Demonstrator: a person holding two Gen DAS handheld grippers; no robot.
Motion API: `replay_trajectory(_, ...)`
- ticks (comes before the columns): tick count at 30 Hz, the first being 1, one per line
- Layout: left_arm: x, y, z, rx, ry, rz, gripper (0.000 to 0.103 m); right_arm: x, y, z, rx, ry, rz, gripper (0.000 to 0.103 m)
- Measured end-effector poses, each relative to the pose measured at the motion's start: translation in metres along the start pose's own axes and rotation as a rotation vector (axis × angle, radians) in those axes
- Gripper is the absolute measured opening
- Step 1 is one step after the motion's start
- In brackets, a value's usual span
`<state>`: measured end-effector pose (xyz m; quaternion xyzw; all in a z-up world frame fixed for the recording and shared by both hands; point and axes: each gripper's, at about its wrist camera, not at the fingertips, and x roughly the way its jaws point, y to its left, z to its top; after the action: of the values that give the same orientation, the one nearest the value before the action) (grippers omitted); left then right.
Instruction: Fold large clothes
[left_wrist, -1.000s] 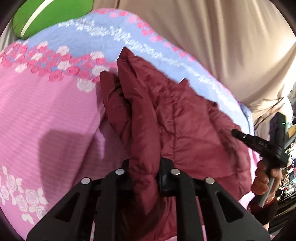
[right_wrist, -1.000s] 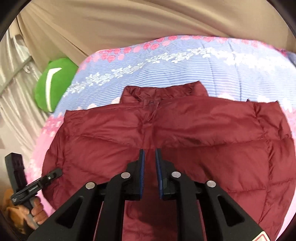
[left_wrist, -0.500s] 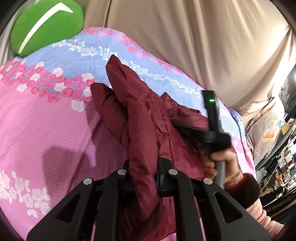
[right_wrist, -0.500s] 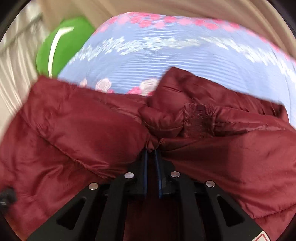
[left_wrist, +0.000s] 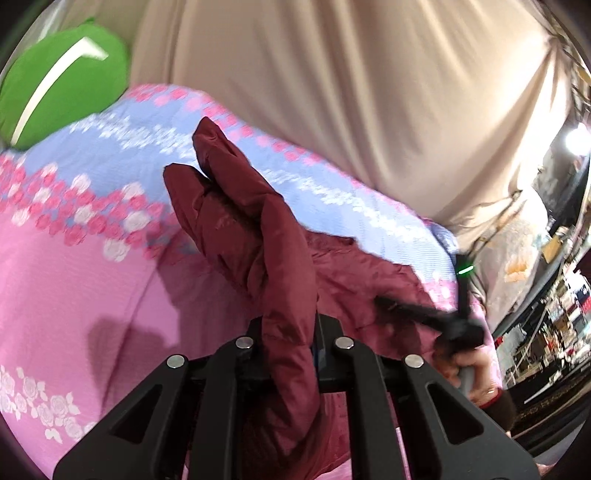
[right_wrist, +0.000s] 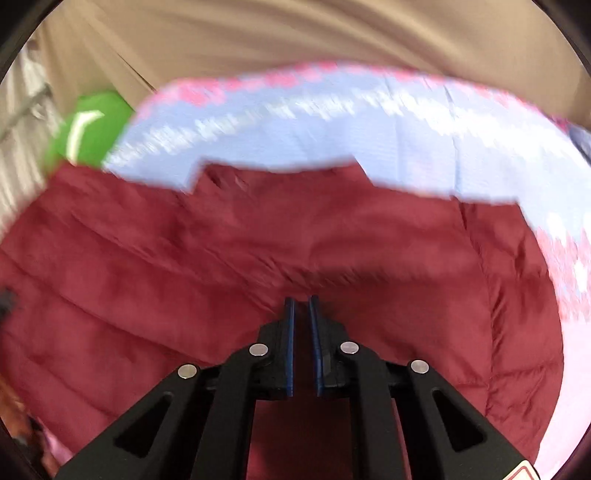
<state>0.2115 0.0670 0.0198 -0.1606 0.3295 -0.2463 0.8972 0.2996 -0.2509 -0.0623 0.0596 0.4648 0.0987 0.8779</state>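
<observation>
The left tongs (left_wrist: 291, 339) were clamped on a thick fold of the maroon puffer jacket (left_wrist: 255, 236), which rose as a bunched ridge from between the fingers and ran away across the bed. The rest of the jacket lay spread on the floral bedspread (left_wrist: 74, 280), pink near the camera and pale blue farther off. In the left wrist view the right tongs (left_wrist: 384, 304) appeared blurred at the jacket's far edge, gripped by the person's right hand (left_wrist: 469, 369).

In the right wrist view the right tongs (right_wrist: 302, 306) hovered over the flat quilted body of the jacket (right_wrist: 369, 251), the blue-padded fingers (right_wrist: 290, 332) nearly together with a narrow gap and nothing seen between them. The picture was motion-blurred. A green cushion (right_wrist: 88, 129) sat at the bedspread's (right_wrist: 332, 129) far left corner, against a beige curtain (right_wrist: 295, 33).
</observation>
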Motion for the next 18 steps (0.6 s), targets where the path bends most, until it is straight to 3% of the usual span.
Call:
replay_trajectory(6, 0.001, -0.067, 0.008, 0.121, -0.017, -0.085, 0.010, 0.034, 0.004, -0.001, 0.009, 0.030, 0.078, 0.011)
replay_trajectory(11, 0.023, -0.126, 0.002, 0.229, 0.020, -0.120, 0.010, 0.041, 0.013, 0.008, 0.009, 0.028, 0.113, 0.010)
replay_trajectory(14, 0.040, -0.147, -0.003, 0.254, 0.051, -0.129, 0.010, 0.009, -0.009, 0.005, 0.071, -0.012, 0.145, 0.010)
replay_trajectory(18, 0.054, -0.166, -0.009, 0.284, 0.082, -0.141, 0.010, -0.060, -0.068, -0.025, 0.126, -0.102, 0.066, 0.010)
